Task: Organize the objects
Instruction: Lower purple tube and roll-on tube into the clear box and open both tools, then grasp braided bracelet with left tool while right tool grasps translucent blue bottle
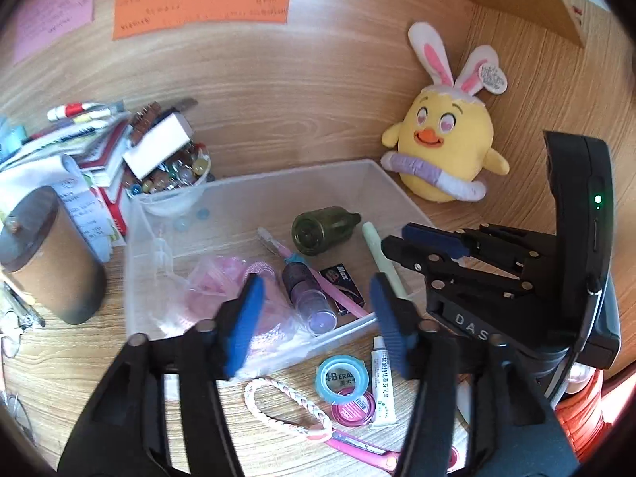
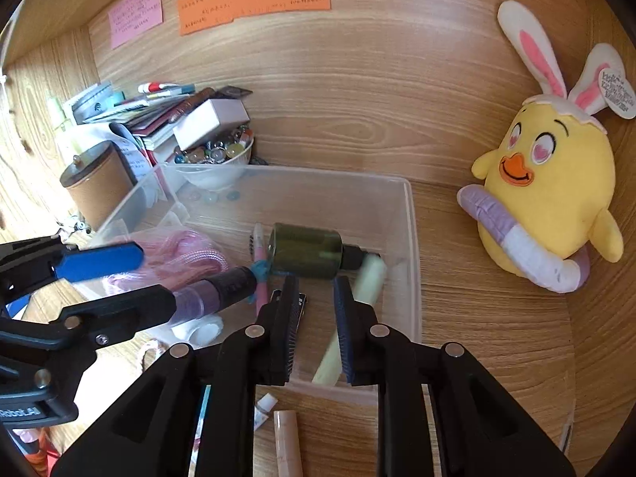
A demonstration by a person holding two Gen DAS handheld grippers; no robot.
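A clear plastic bin (image 1: 254, 183) on the wooden desk holds a dark green bottle (image 1: 324, 228), a purple tube (image 1: 310, 298), a pink pen (image 1: 326, 282), a pale green stick (image 1: 381, 254), a small black box (image 1: 344, 282) and a bagged pink cord (image 1: 222, 278). My left gripper (image 1: 317, 278) hangs open over the bin's front edge; the purple tube lies below, clear of the pads. My right gripper (image 2: 316, 280) is inside the bin with its jaws a narrow gap apart and nothing between them. The pale green stick (image 2: 369, 274) lies just outside its right finger.
On the desk in front of the bin lie a braided bracelet (image 1: 286, 405), a blue tape ring (image 1: 342, 377), a pink tin (image 1: 353, 407) and a white ointment tube (image 1: 383, 385). A brown canister (image 1: 51, 254), a marble bowl (image 1: 179, 175) and books crowd the left; a yellow plush chick (image 1: 445, 139) sits at the right.
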